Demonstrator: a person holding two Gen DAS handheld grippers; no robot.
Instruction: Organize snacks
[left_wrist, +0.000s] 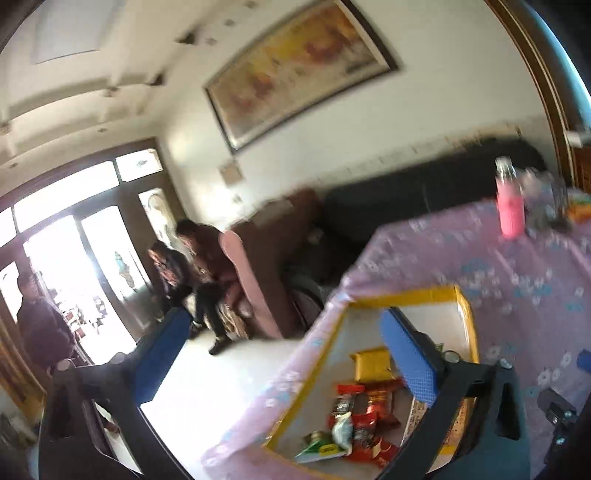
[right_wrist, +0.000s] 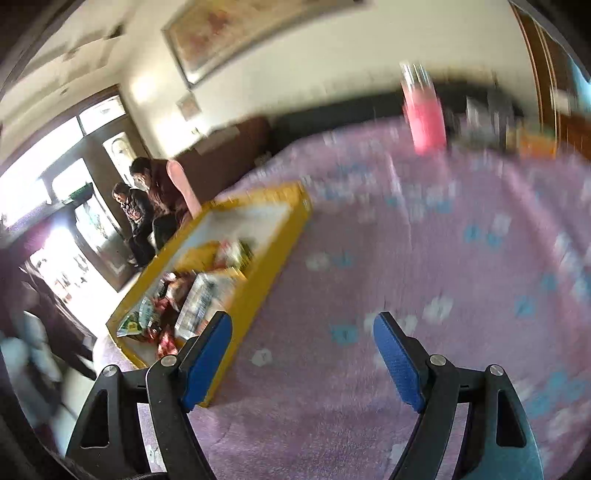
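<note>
Blue-padded claws (right_wrist: 303, 332) spread, tilted, empty.

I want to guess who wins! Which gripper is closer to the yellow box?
Left. The left gripper hangs at the box's edge, one finger over the snacks. The right gripper is beside the box, over the tablecloth.

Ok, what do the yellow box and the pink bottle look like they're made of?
Yellow box: probably cardboard, matte, with thin flat walls and a white inside. Pink bottle: perhaps plastic or coated metal, smooth with a clear or silvery top; blur leaves it open.
</note>
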